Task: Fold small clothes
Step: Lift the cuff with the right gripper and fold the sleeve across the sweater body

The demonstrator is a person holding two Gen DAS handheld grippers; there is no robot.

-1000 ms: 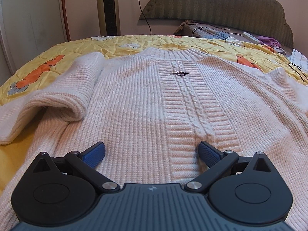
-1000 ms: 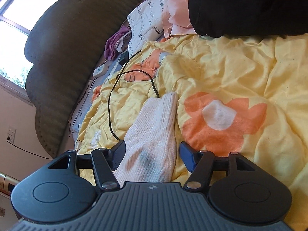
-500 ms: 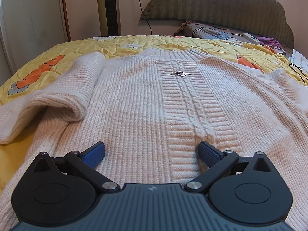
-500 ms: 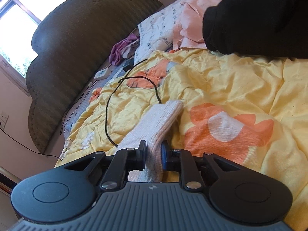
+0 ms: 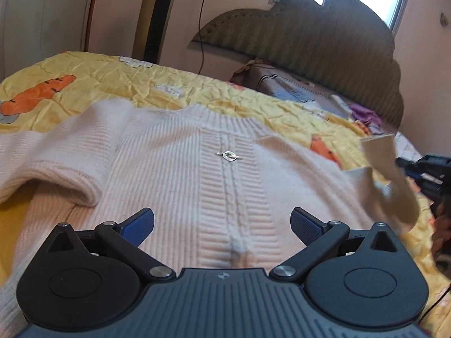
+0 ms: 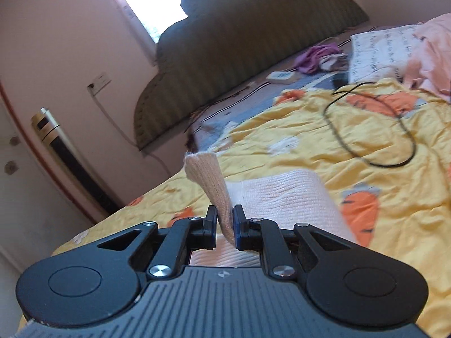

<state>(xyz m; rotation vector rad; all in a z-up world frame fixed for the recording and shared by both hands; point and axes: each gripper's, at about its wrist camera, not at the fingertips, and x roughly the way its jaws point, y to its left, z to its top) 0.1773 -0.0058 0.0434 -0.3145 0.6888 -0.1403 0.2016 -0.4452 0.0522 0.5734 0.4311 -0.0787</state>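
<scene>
Left gripper (image 5: 222, 225): jaws apart as before, over sweater (image 5: 180, 186) spread at centre frame on quilt (image 5: 118, 81). Right gripper (image 6: 225, 225): clamped on sleeve cuff (image 6: 210, 180), now lifted off the quilt, appearing at right edge of left view.

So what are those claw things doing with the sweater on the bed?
Someone is folding a pale pink sweater spread on a yellow carrot bedspread. The right gripper has pinched the sleeve on its side and holds the cuff up off the bed, probably to fold it across the body. The left gripper is open, hovering low over the sweater's bottom edge and holding nothing. The other sleeve already lies folded back on itself. A black cable lies looped farther up the bed.
</scene>
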